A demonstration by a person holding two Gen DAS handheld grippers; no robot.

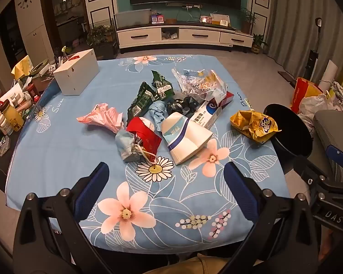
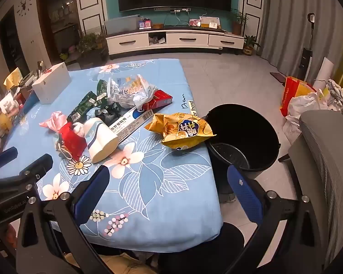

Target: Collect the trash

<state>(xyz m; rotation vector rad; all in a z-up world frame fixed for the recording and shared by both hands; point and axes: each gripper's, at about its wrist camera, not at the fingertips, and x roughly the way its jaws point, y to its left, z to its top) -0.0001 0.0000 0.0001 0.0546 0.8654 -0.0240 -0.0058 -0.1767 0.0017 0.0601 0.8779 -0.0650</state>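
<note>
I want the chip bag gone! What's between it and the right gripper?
Only bare flowered tablecloth between the right gripper and the yellow chip bag, in the right wrist view.

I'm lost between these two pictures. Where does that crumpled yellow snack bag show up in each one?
Left wrist view: the crumpled yellow snack bag lies at the right, on the tablecloth's right edge, beside the round black bin.
Right wrist view: the bag lies near the middle, its right end overhanging the bin.
Shared landmark: the long white and blue carton, just left of the bag in both.
</note>
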